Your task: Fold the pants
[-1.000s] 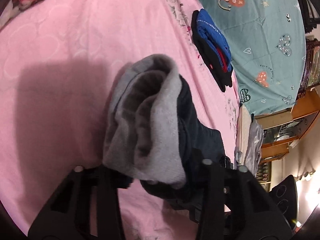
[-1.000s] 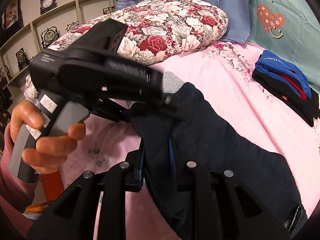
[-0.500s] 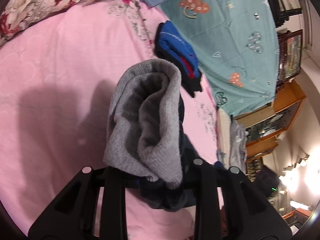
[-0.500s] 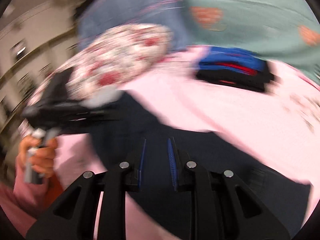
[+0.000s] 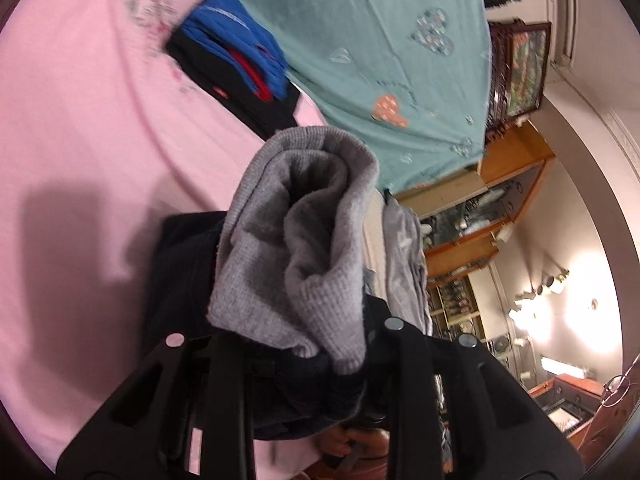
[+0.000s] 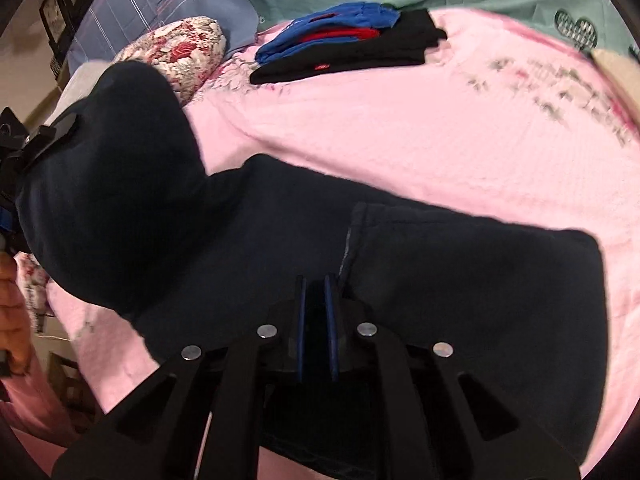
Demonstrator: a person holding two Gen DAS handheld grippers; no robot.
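The dark navy pants (image 6: 248,236) with a grey fleece lining lie on the pink bedspread (image 6: 400,128), one end lifted at the left. My right gripper (image 6: 314,288) is shut on the pants' near edge. My left gripper (image 5: 296,344) is shut on the lifted end; its grey lining (image 5: 296,240) bulges up between the fingers, with navy cloth (image 5: 184,280) hanging below. The left gripper's body (image 6: 12,148) shows at the left edge of the right wrist view.
A folded stack of black, blue and red clothes (image 6: 344,48) (image 5: 236,68) lies at the far side of the bed. A floral pillow (image 6: 176,52) lies at the left. A teal sheet (image 5: 380,40) hangs behind. Wooden shelves (image 5: 488,208) stand beyond the bed.
My left gripper has carried the lifted pant end up and toward the folded stack. My right gripper has swung, and more of the pants now lies spread on the bed before it.
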